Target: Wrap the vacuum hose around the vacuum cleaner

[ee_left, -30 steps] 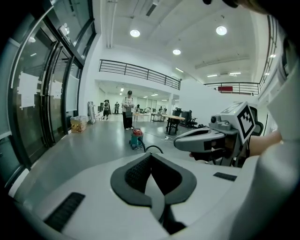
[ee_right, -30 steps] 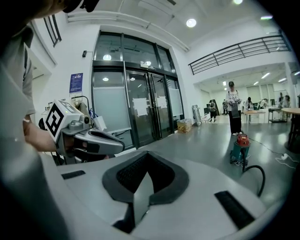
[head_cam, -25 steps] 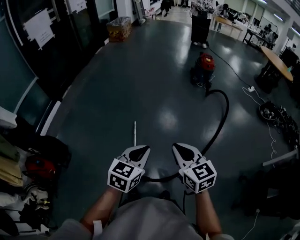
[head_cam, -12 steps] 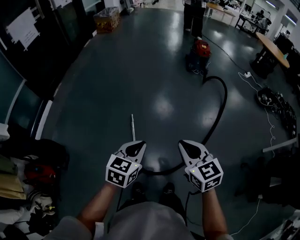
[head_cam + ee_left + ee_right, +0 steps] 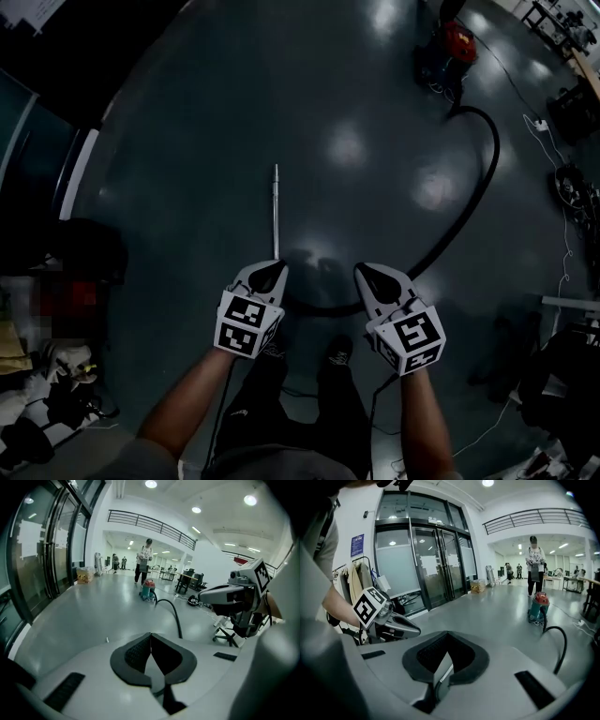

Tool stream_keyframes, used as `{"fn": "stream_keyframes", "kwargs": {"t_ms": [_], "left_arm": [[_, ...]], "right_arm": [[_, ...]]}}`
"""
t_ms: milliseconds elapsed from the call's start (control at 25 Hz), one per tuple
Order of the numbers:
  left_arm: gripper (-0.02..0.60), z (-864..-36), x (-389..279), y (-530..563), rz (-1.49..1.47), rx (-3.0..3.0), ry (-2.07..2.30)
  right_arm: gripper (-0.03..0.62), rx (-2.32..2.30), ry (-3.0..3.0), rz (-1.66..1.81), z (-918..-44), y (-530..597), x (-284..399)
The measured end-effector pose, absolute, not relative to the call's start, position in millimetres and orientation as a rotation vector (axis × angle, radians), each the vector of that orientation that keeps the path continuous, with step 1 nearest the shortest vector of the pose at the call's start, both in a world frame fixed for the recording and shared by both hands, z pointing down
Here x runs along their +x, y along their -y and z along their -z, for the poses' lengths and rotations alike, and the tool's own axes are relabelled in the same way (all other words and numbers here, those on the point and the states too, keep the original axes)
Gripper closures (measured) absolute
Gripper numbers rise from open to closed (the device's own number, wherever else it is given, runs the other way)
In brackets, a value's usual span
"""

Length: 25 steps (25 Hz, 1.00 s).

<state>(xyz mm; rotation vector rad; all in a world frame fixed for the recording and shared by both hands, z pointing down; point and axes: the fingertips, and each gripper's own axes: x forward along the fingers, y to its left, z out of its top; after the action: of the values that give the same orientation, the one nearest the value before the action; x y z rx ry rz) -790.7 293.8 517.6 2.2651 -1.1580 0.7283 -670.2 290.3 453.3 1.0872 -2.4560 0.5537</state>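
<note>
The red and teal vacuum cleaner [image 5: 448, 49] stands far off on the grey floor, also seen as the vacuum cleaner [image 5: 148, 590] and the vacuum cleaner [image 5: 539, 607] in the gripper views. Its black hose [image 5: 473, 202] curves from it toward me and ends near my feet. A metal wand [image 5: 276, 208] lies straight on the floor ahead. My left gripper [image 5: 275, 269] and right gripper [image 5: 361, 272] hang side by side above the hose's near end. Both are shut with nothing between the jaws.
A person [image 5: 533, 567] stands behind the vacuum. Cables and a power strip [image 5: 541, 124] lie at the right, with an office chair [image 5: 230, 631] there. Glass doors [image 5: 436, 564] and cluttered bags [image 5: 56, 375] line the left side. My shoes [image 5: 337, 354] show below.
Both grippers have dropped toward the floor and the head view has tilted down. The hose end and metal wand now lie much closer to the jaws.
</note>
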Motion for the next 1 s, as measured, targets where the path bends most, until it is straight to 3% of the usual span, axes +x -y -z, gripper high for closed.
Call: {"fn": "stream_keyframes", "kwargs": {"t_ms": [360,560,880,1000], "left_arm": [[0.57,-770,-827,-271,-0.743,2.061,1.215],[0.526,-899,-843,-280,-0.812,2.009,1.251],[0.376,-1062,-858,-287,-0.84,1.91,1.269],[0.347,-1111,-869,-282,-0.872,1.888,1.279]], "right_arm": [[0.588,0.932,2.441,-0.535,-671,-267,-719],[0.588,0.829,2.44,-0.516,-792,-273,-737],[0.588,0.72,2.453,-0.491,-933,-283,-748],[0.588,0.702,2.461,-0.47,-975,-282,-753]]}}
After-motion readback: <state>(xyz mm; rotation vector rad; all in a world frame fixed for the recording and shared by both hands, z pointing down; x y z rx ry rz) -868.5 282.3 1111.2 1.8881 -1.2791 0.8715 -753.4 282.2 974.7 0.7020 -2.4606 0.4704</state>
